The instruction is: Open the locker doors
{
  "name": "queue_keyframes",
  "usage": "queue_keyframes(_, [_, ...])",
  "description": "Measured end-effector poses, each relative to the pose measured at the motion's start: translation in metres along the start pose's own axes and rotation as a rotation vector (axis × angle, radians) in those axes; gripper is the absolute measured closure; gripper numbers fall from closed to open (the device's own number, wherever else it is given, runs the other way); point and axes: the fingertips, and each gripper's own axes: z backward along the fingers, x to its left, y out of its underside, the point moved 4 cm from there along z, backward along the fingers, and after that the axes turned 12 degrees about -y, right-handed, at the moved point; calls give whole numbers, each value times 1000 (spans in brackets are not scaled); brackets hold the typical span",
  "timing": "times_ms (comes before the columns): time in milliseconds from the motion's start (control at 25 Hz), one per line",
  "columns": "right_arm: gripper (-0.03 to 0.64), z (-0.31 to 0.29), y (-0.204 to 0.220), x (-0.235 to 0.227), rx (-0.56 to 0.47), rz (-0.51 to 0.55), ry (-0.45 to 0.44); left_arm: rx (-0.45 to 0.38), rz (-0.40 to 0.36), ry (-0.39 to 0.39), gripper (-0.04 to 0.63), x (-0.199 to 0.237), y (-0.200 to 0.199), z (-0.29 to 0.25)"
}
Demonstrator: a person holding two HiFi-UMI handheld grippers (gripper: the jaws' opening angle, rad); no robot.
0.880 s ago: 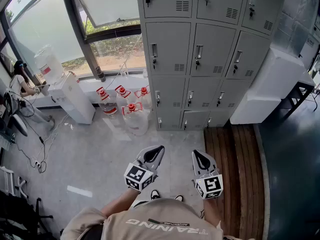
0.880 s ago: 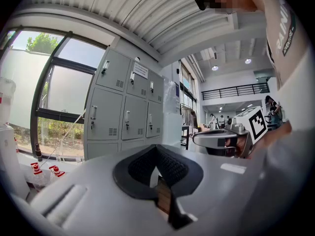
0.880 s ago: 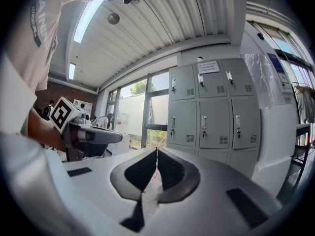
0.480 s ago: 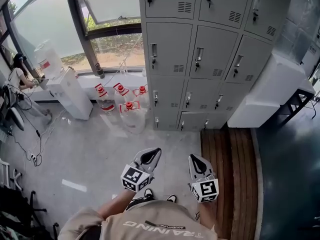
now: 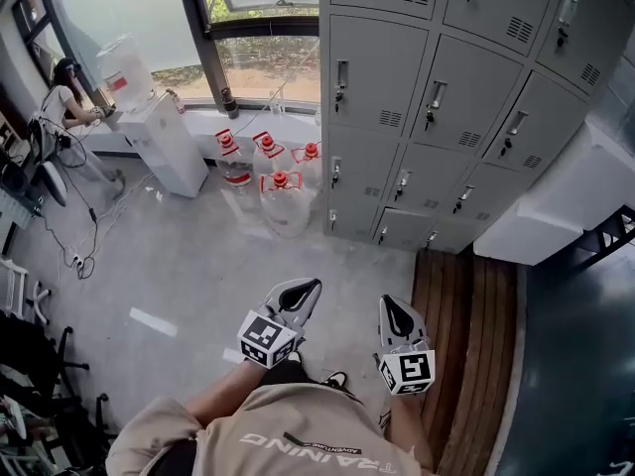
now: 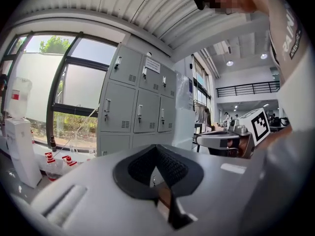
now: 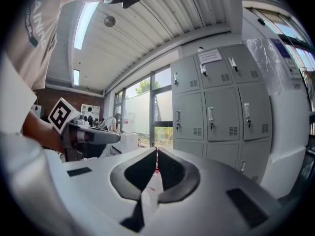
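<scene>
The grey lockers (image 5: 446,97) stand across the floor, at the top right of the head view. Every door that shows is closed, each with a small handle and a vent. My left gripper (image 5: 310,286) and right gripper (image 5: 387,302) hang side by side in front of my body, well short of the lockers. Both are shut and hold nothing. The left gripper view looks past the closed left gripper (image 6: 156,146) to the lockers (image 6: 138,107). In the right gripper view the right gripper (image 7: 156,150) points at the same lockers (image 7: 216,107).
Several water bottles with red caps (image 5: 273,191) stand on the floor left of the lockers, next to a white water dispenser (image 5: 159,137). A white cabinet (image 5: 566,196) is at the right. Wooden decking (image 5: 476,335) lies before it. A person (image 5: 64,97) sits far left among floor cables.
The head view has shifted, so the lockers now sit further right and higher in the frame. Both grippers stay shut in front of my body.
</scene>
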Motion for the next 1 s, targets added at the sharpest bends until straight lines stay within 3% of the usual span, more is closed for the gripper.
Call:
queue_keyframes(240, [606,-41,10,11,89,129,-45,29,9,-51,588,39,15,-6])
queue_keyframes(640, [606,-170,-22,-32,23,44,-39,-30,-2,-31,588,144,-21,-82])
queue_keyframes(840, [606,-215,-29,-64,38,45,42,-28,-12,-19,588,187,-29,-120])
queue_keyframes(1000, [606,-248,-30,-84,56,44,32,-18,11,-5,588,209,-31,-153])
